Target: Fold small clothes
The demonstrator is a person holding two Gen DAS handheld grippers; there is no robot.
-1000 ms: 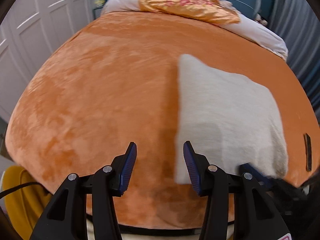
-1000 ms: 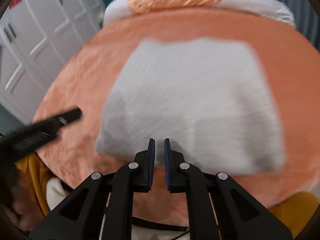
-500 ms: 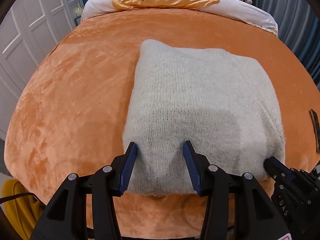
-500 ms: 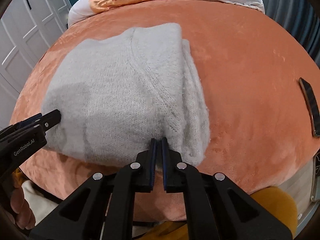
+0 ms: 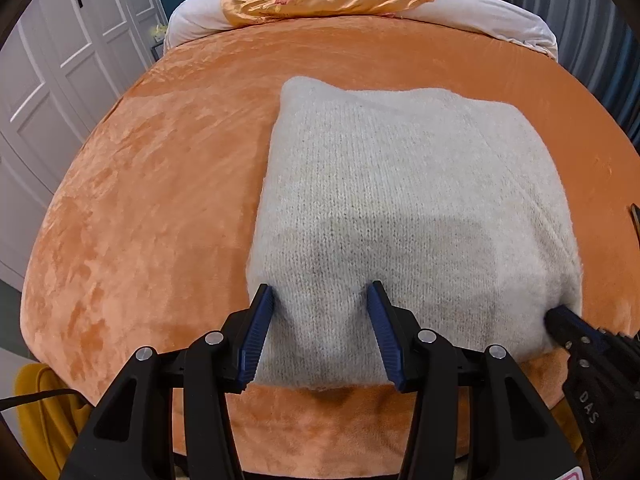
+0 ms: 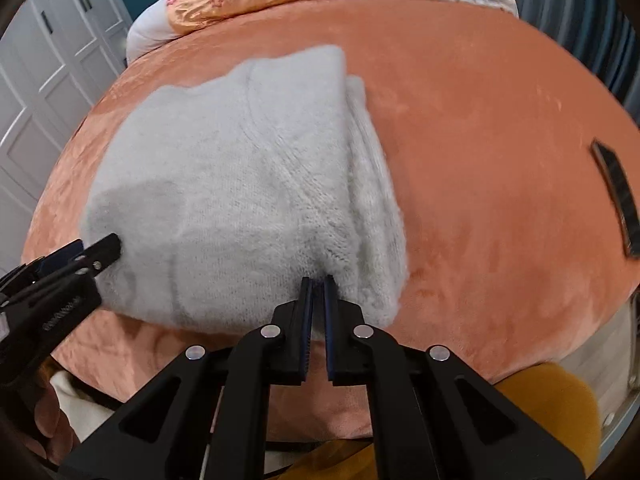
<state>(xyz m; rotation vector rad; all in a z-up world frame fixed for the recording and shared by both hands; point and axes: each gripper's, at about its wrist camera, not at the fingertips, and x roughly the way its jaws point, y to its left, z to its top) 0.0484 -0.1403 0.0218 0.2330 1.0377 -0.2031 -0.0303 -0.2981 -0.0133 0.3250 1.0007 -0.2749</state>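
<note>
An orange-covered bed (image 5: 168,184) is shown with a folded white sweater (image 5: 400,208) now lying square at its near edge, where a second ago it was seen blurred and off to the side. The fold is judged nearly finished. The sweater's near hem is straddled by the half-open left gripper (image 5: 320,332), its grip uncertain, while a pinch of knit is clamped in the closed right gripper (image 6: 317,312). White wardrobes (image 5: 60,80) are seen beyond.
</note>
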